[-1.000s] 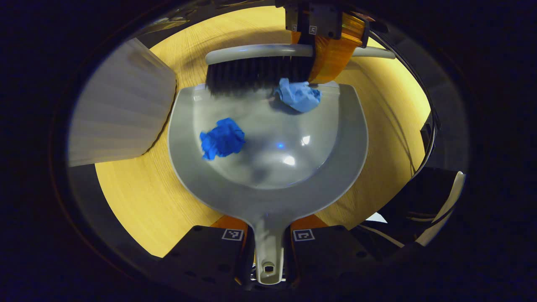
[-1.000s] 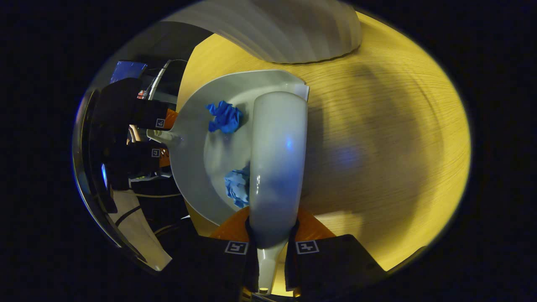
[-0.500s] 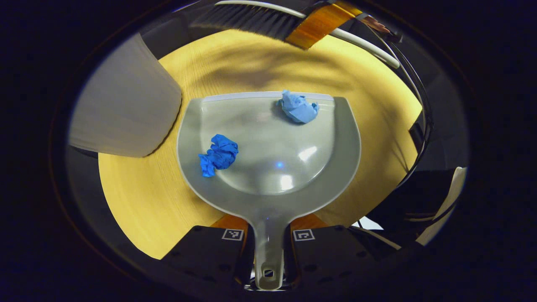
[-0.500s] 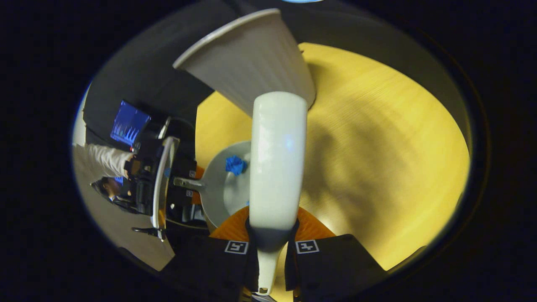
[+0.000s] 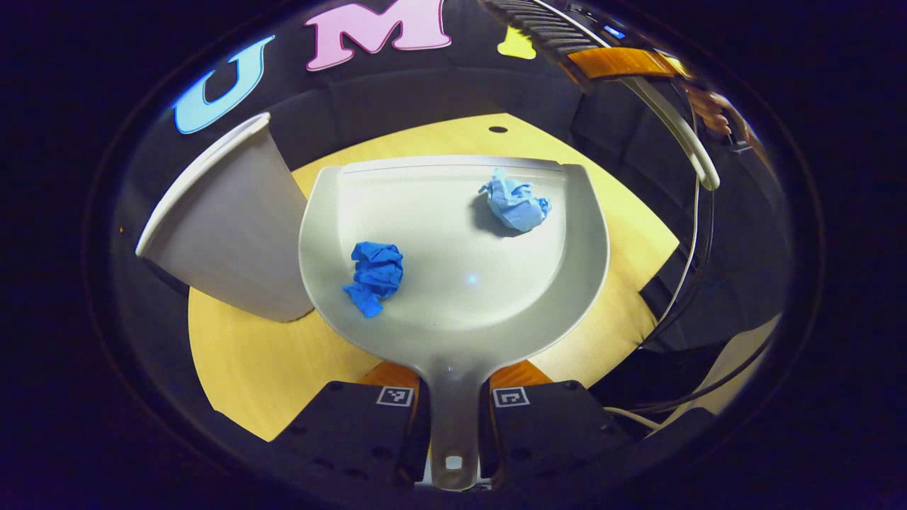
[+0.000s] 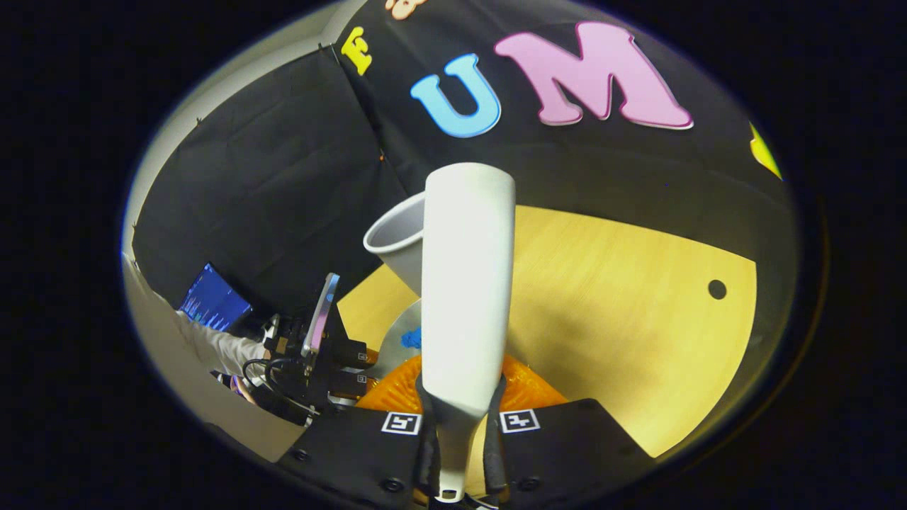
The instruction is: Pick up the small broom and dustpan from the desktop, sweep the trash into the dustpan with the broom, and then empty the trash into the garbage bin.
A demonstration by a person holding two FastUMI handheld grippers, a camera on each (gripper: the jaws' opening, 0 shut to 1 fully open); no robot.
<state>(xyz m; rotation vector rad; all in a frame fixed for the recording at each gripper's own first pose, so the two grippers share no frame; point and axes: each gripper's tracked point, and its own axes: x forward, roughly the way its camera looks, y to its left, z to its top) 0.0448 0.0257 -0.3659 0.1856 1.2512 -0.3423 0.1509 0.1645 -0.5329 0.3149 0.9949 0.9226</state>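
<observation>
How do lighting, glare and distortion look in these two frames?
Left gripper view: sharp, a small bluish glint on the dustpan, each paper wad casting a soft shadow, fisheye bending the bin. Right gripper view: broom bright and close, its shadow on the table.

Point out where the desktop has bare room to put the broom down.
Bare wood lies right of the broom, out to the hole near the far edge of the desk. The left is crowded: bin, and the dustpan holding two paper wads.

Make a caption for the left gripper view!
Left gripper holds dustpan with two blue paper wads beside the bin.
</observation>
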